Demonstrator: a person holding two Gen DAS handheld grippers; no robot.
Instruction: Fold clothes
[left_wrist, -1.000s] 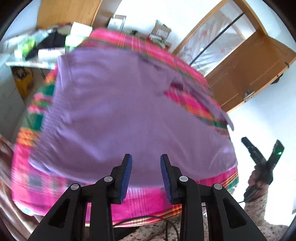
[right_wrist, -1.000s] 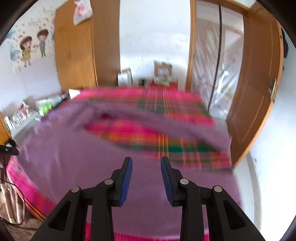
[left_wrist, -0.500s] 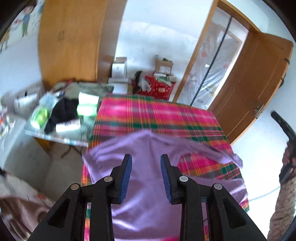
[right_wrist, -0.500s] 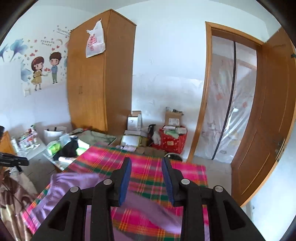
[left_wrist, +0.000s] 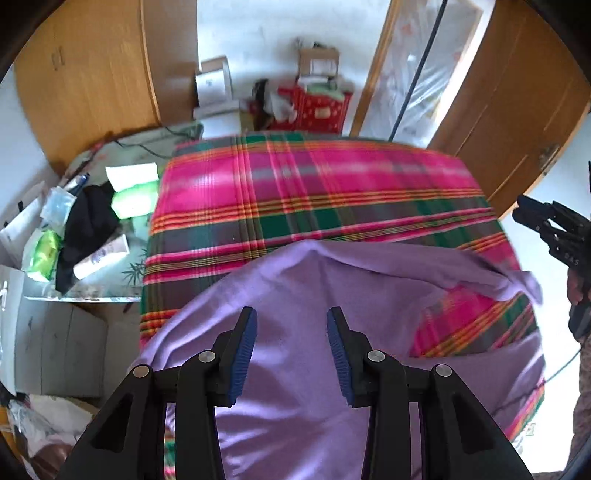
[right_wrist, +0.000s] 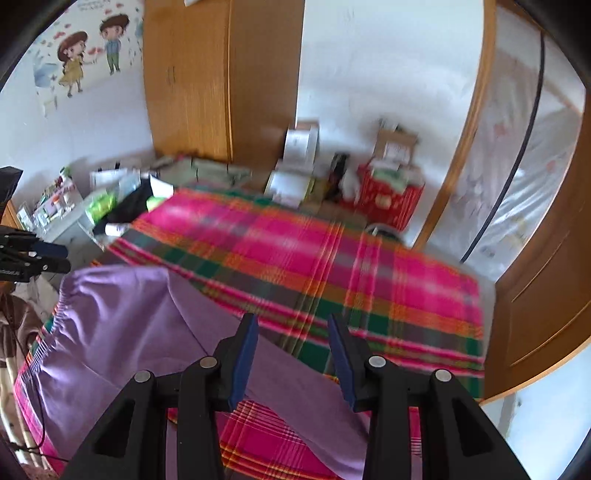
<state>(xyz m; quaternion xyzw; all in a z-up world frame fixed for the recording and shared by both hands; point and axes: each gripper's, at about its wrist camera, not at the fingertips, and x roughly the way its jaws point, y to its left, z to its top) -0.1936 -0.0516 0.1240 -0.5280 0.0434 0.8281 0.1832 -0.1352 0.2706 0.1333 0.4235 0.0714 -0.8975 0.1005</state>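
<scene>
Here, a purple top lies spread on a bed covered by a pink, green and orange plaid blanket, filling the near end of the bed while the far half of the blanket is bare. In the left wrist view the left tool hangs above the body of the garment with its blue-padded fingers spread apart and nothing between them. One sleeve stretches toward 3 o'clock, leaving a patch of plaid showing beneath it. At the 3 o'clock edge of that view the right tool appears beside the bed, held in a person's hand.

In the right wrist view the right tool is likewise spread and empty, poised over the near edge of the bed, where the sleeve runs diagonally under its fingers from 10 o'clock down toward 5 o'clock. The left tool shows at 9 o'clock.

Beyond the bed stand a wooden wardrobe at 12 o'clock, a red basket and cardboard boxes against the white wall, and a wooden door at 3 o'clock. A cluttered worktop sits beside the bed at 9 o'clock in the left wrist view.
</scene>
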